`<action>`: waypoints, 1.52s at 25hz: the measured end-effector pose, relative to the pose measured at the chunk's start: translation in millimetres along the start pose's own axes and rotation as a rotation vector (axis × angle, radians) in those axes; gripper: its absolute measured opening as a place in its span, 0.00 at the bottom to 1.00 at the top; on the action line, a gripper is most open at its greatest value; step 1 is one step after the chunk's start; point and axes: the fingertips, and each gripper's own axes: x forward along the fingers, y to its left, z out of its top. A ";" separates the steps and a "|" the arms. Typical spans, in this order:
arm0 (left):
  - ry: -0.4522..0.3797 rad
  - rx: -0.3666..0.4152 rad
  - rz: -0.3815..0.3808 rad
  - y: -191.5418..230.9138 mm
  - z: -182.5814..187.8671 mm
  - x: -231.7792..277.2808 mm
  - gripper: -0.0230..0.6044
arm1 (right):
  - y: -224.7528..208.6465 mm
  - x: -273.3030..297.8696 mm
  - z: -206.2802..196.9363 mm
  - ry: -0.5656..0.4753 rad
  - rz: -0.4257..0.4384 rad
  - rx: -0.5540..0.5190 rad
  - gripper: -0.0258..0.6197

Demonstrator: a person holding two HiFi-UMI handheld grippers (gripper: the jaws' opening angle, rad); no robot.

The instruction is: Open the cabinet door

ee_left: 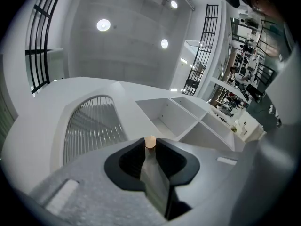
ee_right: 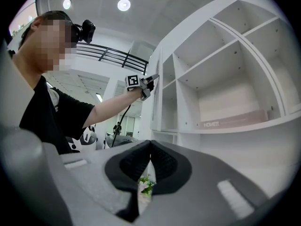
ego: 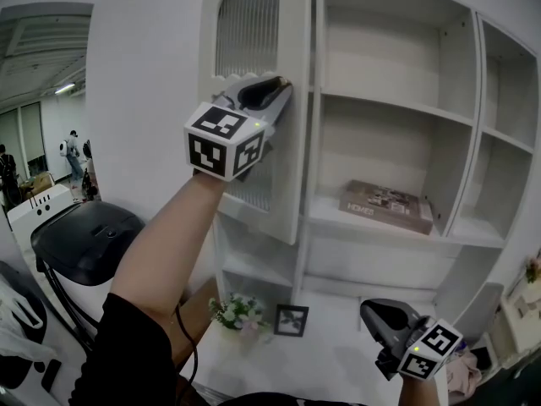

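Note:
The white cabinet door (ego: pixel 292 150) has an arched fluted panel (ego: pixel 247 24) and stands swung out from the cabinet (ego: pixel 397 134). My left gripper (ego: pixel 277 88) is at the door's free edge, high up, with my arm stretched up to it. In the left gripper view the jaws (ee_left: pixel 149 149) are shut on a thin handle with a tan round tip (ee_left: pixel 150 142), beside the fluted panel (ee_left: pixel 89 126). My right gripper (ego: pixel 374 311) hangs low at the right, away from the cabinet. Its jaws (ee_right: pixel 149 146) are shut with nothing between them.
Open white shelves fill the right side; a flat box printed HOME (ego: pixel 387 205) lies on the middle shelf. On the lower surface stand a small flower bunch (ego: pixel 237 311) and a dark picture frame (ego: pixel 290 320). A black chair (ego: pixel 89 239) is at the left.

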 end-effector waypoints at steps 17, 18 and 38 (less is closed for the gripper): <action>-0.068 -0.058 -0.131 10.3 24.3 -40.8 0.15 | 70.9 54.9 17.2 -0.008 -0.010 -0.042 0.04; -0.071 -0.059 -0.136 10.7 25.2 -42.7 0.15 | 74.1 56.3 17.6 -0.006 -0.013 -0.045 0.04; -0.144 -0.117 -0.201 26.6 41.4 -82.3 0.16 | 120.9 69.2 23.0 0.021 -0.073 -0.085 0.04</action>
